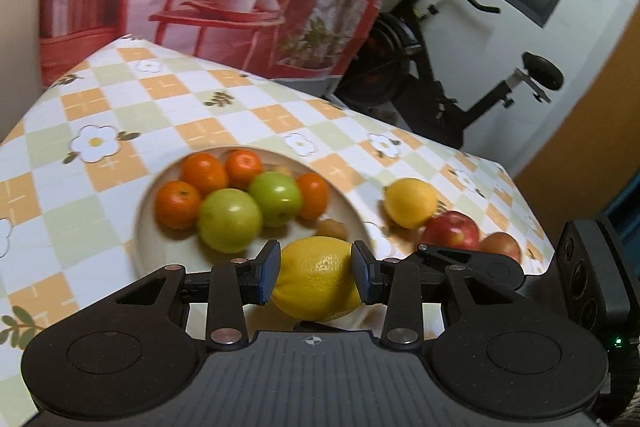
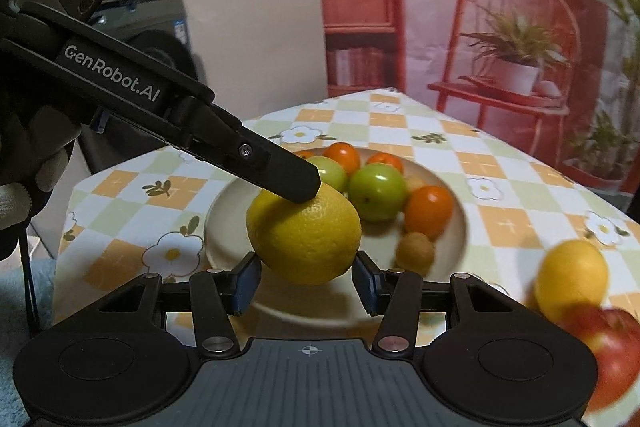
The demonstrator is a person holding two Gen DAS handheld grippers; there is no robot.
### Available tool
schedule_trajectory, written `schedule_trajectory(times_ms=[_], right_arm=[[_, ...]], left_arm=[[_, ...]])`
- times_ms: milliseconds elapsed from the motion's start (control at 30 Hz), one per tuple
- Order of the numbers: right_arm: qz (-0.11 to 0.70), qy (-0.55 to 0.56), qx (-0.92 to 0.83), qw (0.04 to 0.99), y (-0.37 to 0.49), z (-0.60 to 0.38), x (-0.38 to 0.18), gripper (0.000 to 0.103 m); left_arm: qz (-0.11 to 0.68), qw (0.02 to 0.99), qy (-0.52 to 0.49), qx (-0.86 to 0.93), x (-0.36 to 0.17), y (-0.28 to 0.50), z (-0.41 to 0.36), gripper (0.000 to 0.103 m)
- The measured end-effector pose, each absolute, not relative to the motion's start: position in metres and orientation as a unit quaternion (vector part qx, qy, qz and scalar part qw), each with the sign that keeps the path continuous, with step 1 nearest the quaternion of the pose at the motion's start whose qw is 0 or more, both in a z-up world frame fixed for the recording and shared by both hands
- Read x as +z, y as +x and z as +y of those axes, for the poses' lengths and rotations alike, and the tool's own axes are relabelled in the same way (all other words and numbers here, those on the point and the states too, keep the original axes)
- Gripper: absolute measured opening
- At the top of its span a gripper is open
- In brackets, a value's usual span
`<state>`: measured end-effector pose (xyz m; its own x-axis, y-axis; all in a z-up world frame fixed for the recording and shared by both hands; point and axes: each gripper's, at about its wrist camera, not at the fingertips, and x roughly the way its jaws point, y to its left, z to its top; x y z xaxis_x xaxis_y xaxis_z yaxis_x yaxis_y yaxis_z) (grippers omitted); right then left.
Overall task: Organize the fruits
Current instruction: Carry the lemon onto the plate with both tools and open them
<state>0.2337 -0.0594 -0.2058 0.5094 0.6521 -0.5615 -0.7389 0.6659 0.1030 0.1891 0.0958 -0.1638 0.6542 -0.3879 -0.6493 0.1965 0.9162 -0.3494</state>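
- Here, a yellow lemon (image 1: 316,279) is hanging just above the near edge of a fruit plate (image 1: 148,227).
- The left gripper (image 1: 316,277) fingers are squeezing its sides.
- The right gripper (image 2: 306,281) fingers are standing apart, gripping nothing.
- A second lemon (image 1: 410,202) and red apples (image 1: 452,231) are lying on the checked tabletop (image 1: 120,99).

I count two lemons (image 1: 318,279), two green apples (image 1: 230,225), two red apples (image 1: 451,230) and four oranges (image 1: 178,204). I also see two small brownish fruits (image 2: 415,251), too blurred to name. There is one plate (image 2: 224,227) and two grippers (image 1: 316,275).
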Motion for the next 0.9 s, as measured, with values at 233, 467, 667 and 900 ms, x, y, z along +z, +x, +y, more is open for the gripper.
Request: schedule_trajectory(times_ms=[233,467,667,900], right_arm=[[0.302,-0.091,0.415,0.853,0.248,-0.036,-0.213,0.046],[0.314,-0.093,0.415,0.849,0.255,-0.027,-0.218,0.046],[0.312,-0.093,0.410,0.852,0.256,-0.022,-0.219,0.047],[0.317,-0.094,0.403,0.853,0.250,-0.024,-0.216,0.048]], left_arm=[[0.386,0.901,-0.141,-0.141,-0.171,0.196,0.116,0.041],[0.390,0.902,-0.130,-0.132,-0.176,0.202,0.117,0.041],[0.387,0.904,-0.135,-0.120,-0.177,0.203,0.123,0.041],[0.386,0.907,-0.126,-0.114,-0.176,0.201,0.121,0.041]])
